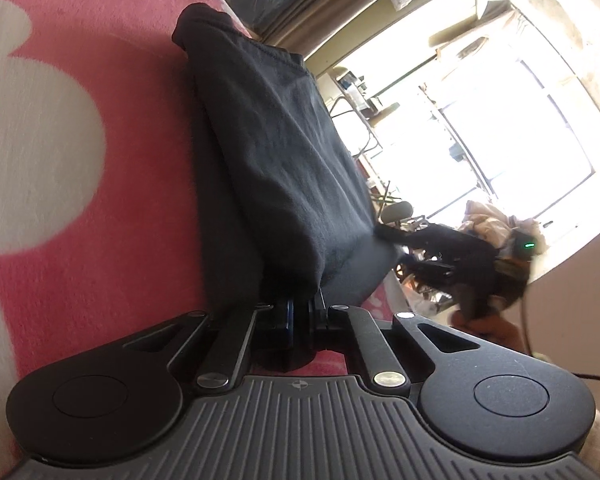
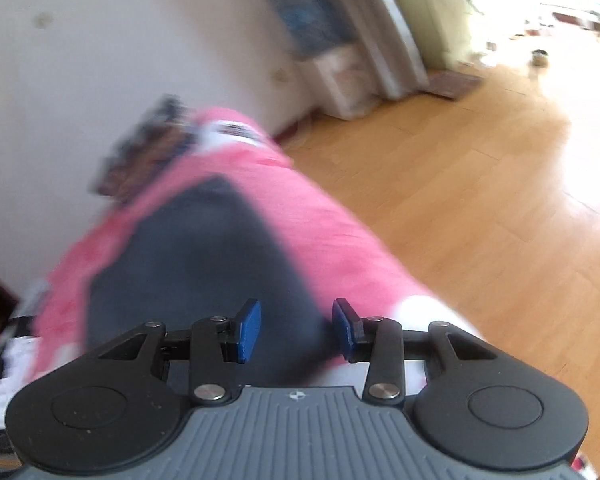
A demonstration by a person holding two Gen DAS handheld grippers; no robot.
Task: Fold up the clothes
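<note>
So right up close, my left gripper [image 1: 300,312] has its jaws pinched tight on the near edge of a dark navy garment [image 1: 276,148], looks like some soft knit thing, can't tell if it's a shirt or pants. The cloth rises from my pads and drapes away from me in a long fold, so that end is lifted off the pink blanket with white shapes [image 1: 80,160] covering the bed. The far end of the garment lies bunched on the blanket.

My right gripper [image 2: 296,330] is a different story: jaws spread fairly wide, blue pads [image 2: 249,330] holding nothing, hovering just above the near end of the same garment [image 2: 204,272], which from this side lies mostly flat on the blanket [image 2: 340,240]. That view is pretty blurry, so don't trust it for detail.

Further out there's wooden floor [image 2: 480,184] to the right of the bed, a white wall, curtains and a very bright window.

Progress-wise I'd say we're mid-fold. The piece already looks narrowed into a long strip, so the lengthwise fold seems done. What's left, I think, is bringing my held end over to the far end, then flattening it.
</note>
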